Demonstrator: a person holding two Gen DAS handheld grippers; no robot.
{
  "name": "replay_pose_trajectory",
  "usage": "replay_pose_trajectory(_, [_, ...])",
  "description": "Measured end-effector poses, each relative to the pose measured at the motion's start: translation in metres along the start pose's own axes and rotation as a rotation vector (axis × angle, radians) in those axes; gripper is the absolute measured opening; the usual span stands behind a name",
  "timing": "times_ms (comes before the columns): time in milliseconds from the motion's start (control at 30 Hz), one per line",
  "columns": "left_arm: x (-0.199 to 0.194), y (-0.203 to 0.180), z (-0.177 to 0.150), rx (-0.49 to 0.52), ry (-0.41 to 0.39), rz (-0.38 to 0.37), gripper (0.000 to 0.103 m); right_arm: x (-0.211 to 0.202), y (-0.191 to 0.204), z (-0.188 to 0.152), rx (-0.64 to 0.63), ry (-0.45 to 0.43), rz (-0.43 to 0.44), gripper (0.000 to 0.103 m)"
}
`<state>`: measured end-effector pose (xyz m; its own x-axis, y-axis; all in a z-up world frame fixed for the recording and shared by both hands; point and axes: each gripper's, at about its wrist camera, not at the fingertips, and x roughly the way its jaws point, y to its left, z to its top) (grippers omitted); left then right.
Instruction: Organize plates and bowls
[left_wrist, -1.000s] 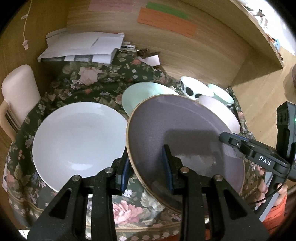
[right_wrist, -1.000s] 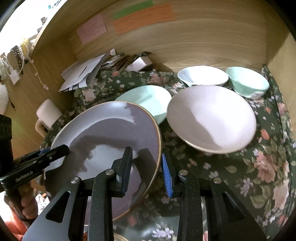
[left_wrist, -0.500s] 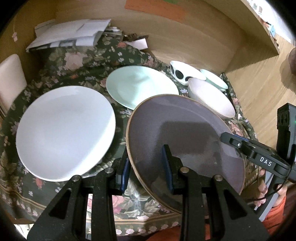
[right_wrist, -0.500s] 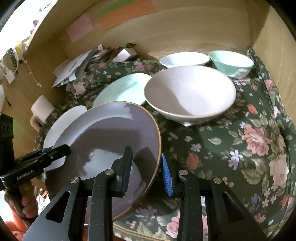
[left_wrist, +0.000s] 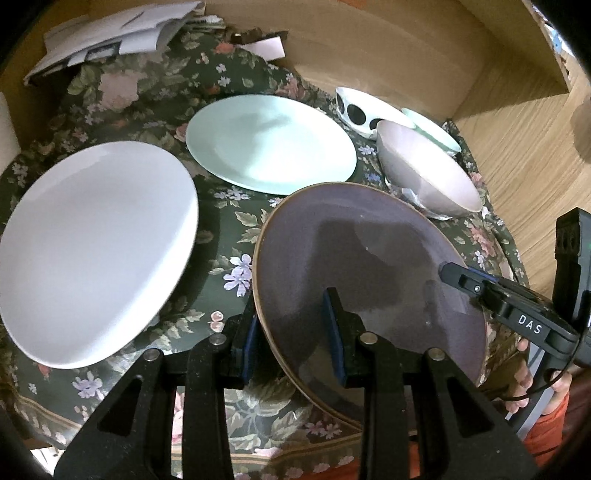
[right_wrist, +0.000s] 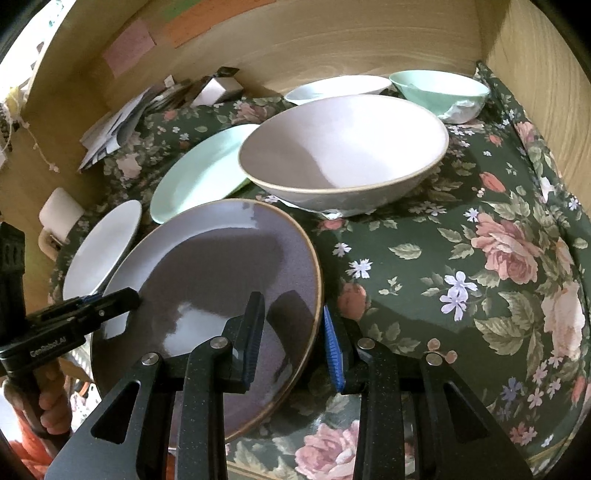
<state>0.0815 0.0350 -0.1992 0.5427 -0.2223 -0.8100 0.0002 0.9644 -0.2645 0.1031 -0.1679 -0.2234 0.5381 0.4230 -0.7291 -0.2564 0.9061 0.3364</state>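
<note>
Left wrist view: my left claw (left_wrist: 291, 332) clamps the near-left rim of the purple plate (left_wrist: 369, 266), which is tilted above the floral cloth (left_wrist: 229, 229); white plate (left_wrist: 92, 243) at left.

Right wrist view: my right claw (right_wrist: 293, 339) grips its opposite rim. Best to lower both sides evenly, clear of the pink bowl (right_wrist: 343, 147).

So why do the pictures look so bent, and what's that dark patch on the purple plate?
Left wrist view: fisheye lens curves the edges; the patch on the round purple plate is shadow. Right wrist view: same shadow, plus white glare.
</note>
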Motion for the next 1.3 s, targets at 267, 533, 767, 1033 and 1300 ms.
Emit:
replay_pose_trajectory(267, [0.009,0.001,0.004,-0.004,0.009,-0.004,0.032,0.004,-0.002,0.002,-0.009,0.007,-0.01,0.028])
replay_pose_trajectory(533, [0.006,0.003,0.006,-0.004,-0.005,0.014,0.031,-0.01,0.01,0.006,-0.091,-0.027,-0.067,0.031])
replay_pose_trajectory(767, [-0.018,0.003,0.01,0.021,-0.087,0.059,0.044,-0.033,0.023,0.014,-0.12,-0.095,-0.041,0.037])
replay_pose_trajectory(1033, [-0.053,0.007,0.01,0.051,-0.22,0.133,0.068,-0.046,0.056,0.024,-0.177,-0.166,0.006,0.053])
replay_pose_trajectory(1300, [-0.083,0.027,0.008,0.021,-0.286,0.19,0.07,-0.035,0.095,0.03,-0.253,-0.168,0.086,0.062])
